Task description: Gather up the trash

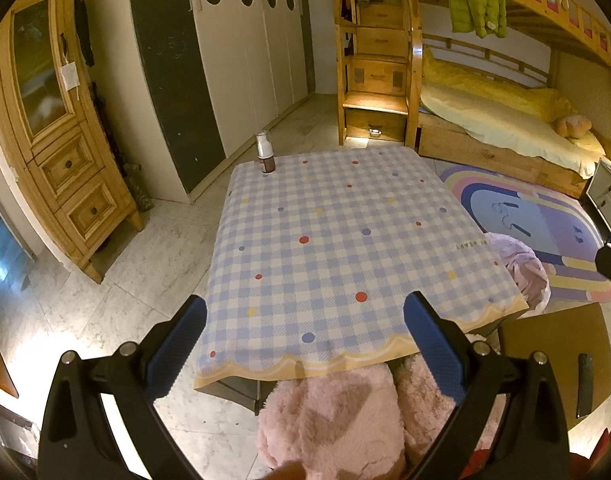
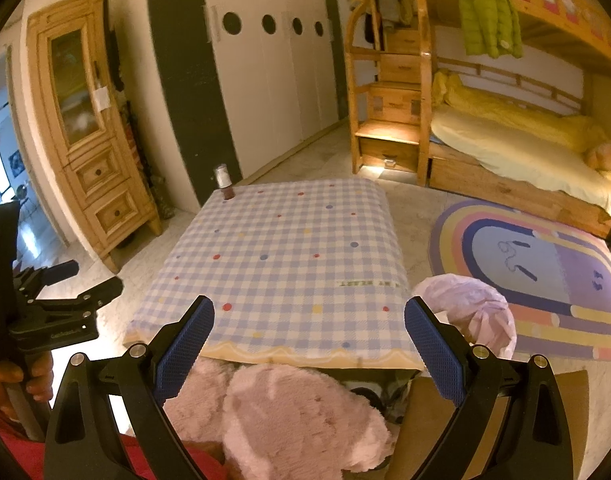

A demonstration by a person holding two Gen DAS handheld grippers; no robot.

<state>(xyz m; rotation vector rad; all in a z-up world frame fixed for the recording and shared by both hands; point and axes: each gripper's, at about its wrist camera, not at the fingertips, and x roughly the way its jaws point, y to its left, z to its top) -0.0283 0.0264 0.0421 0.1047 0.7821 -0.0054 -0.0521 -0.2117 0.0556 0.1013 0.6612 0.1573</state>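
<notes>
Left claw (image 1: 305, 320) spread wide, blue ribbed pads (image 1: 175, 350) well apart, nothing between them; held low over the near edge of the bench. Right claw (image 2: 309, 324) likewise wide open and empty, hanging just short of the same edge. Below both, fluffy pink fabric (image 2: 297, 416), apparently on the person's lap or legs.

Ahead, low bench draped in a blue-and-white checked cloth with coloured dots (image 1: 345, 240), bare across most of its top. At the far left corner, standing upright and alone, a small bottle with a dark reddish body and a pale cap (image 1: 264, 156), the only loose item on the cloth and likely the trash to collect. On the floor just beside the bench's right side, a crumpled pale pink plastic bag (image 2: 477, 312), mouth loosely gathered, probably the place for the rubbish.

Bottle likely light, rigid and smooth-sided, tall for its base, so easy to tip with a glancing touch. Best taken around the dark body below the cap, pads squarely on opposite sides, squeezed gently. Bag thin, limp and slippery; rim would need pinching to keep it open.
</notes>
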